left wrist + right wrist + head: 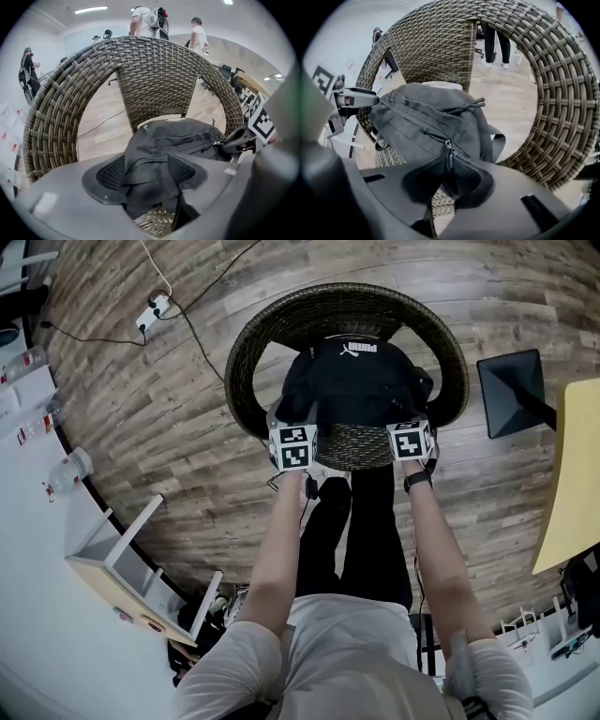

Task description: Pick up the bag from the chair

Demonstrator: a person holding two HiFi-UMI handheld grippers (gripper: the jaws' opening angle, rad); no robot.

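Bright, even indoor light; ceiling strip [90, 9] above chair [154, 89] glares. Strong fisheye curvature, black vignette corners. Bag [178, 140] on chair dark, low detail.

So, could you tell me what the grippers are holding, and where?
Both grip the bag: left gripper on a fabric fold, right gripper at the zip.

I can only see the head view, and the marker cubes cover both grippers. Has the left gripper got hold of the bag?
Observer: Yes. In its own view the left gripper has a bunched fold of the bag filling the gap between its pads.
Operator: And the right one?
Observer: The right gripper is closed on the bag's seam just below the zipper pull, jaws almost together.
Operator: Anyone near the chair?
Observer: Only people standing across the room, beyond the chair back.
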